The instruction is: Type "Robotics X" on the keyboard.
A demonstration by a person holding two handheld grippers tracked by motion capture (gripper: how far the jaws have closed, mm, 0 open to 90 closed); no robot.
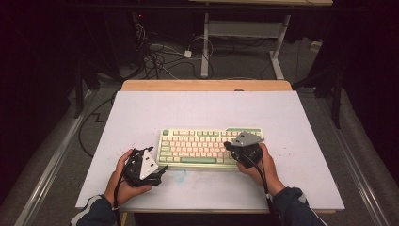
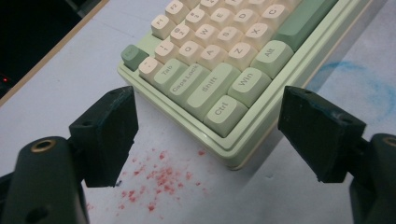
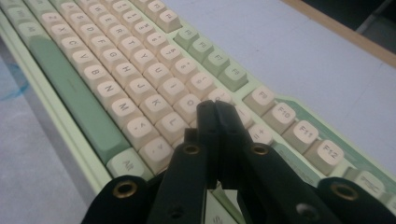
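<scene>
My right gripper was clenched empty over the keyboard's right keys; my left gripper stood released, jaws either side of its left corner.

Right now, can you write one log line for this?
left claw: open, at keyboard corner | right claw: shut, empty, over keys | keyboard: flat on table

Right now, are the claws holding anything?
No. The left claw is open around the keyboard corner; the right claw is shut, empty, over the keys.
</scene>
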